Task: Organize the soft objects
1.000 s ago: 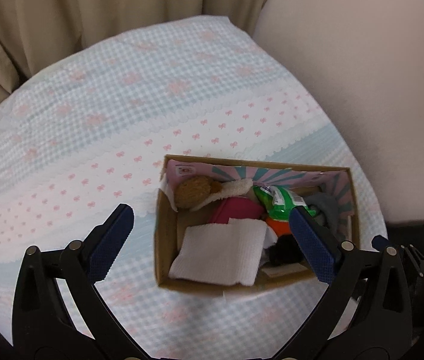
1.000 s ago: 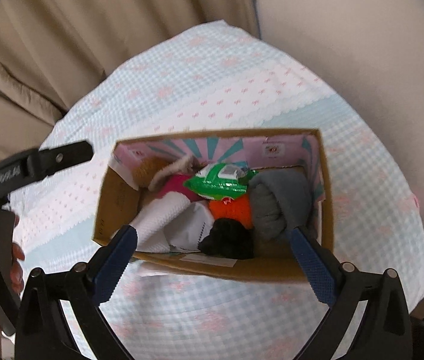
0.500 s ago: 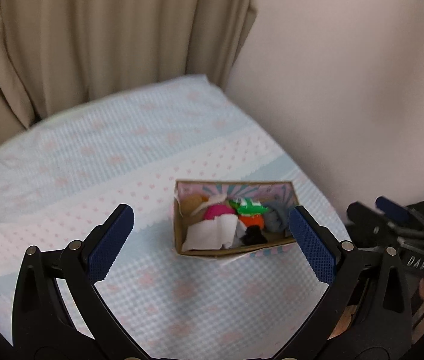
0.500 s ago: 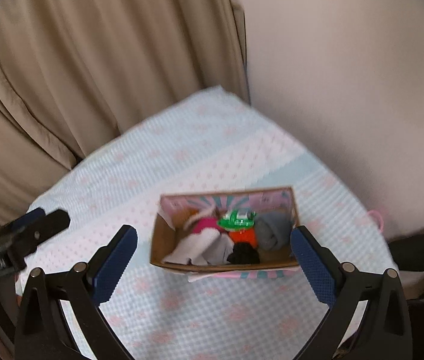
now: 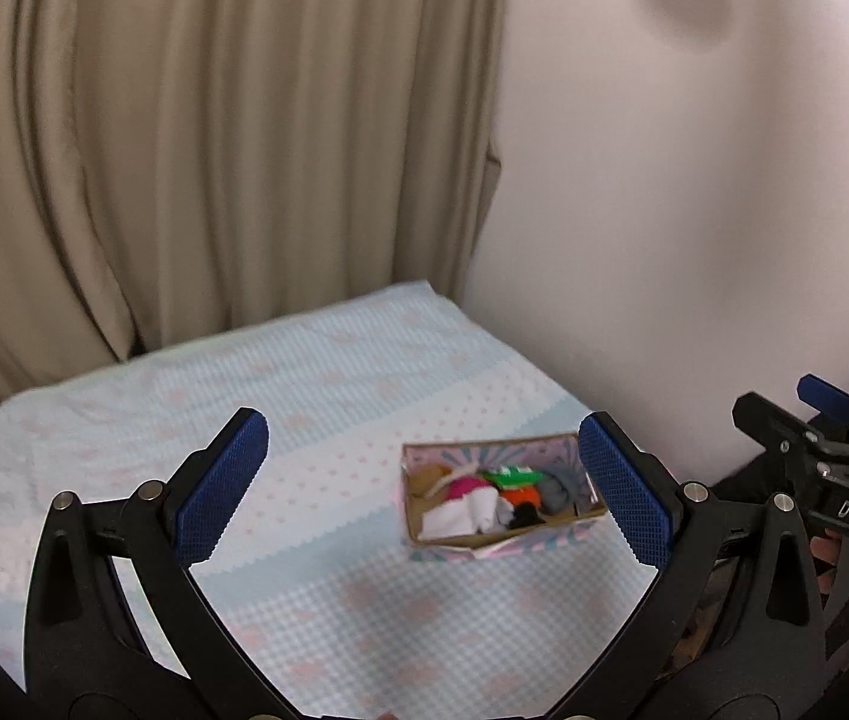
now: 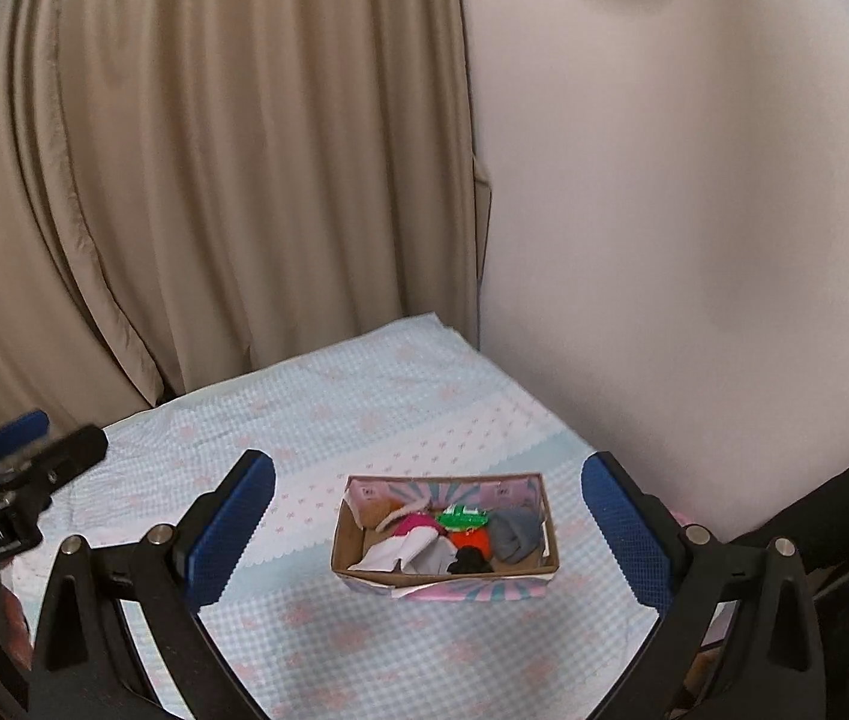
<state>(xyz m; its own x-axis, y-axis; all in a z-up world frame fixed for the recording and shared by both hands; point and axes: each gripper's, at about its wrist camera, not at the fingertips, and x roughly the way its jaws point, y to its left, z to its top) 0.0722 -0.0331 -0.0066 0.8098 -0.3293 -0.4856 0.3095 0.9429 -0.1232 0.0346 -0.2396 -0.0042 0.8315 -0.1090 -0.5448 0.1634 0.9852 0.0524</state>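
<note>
A cardboard box (image 5: 544, 531) (image 6: 358, 540) sits on the bed, toward its right side. It holds several soft things: a white cloth (image 6: 400, 552), a pink item (image 6: 415, 523), a brown plush (image 6: 377, 515), a green packet (image 6: 463, 518), an orange item (image 6: 471, 540), a black item (image 6: 469, 561) and a grey cloth (image 6: 514, 531). My left gripper (image 5: 424, 492) is open and empty, well back from the box. My right gripper (image 6: 427, 531) is open and empty, also well back and above it.
The bed has a light blue and pink patterned cover (image 5: 316, 396) (image 6: 364, 402). Beige curtains (image 6: 214, 180) hang behind it and a pale wall (image 6: 694, 240) stands at the right. Each gripper shows in the other's view, the right one (image 5: 826, 462), the left one (image 6: 10, 480).
Both grippers have pulled up and back from the box, which now looks small and far. The box contents have not changed.
</note>
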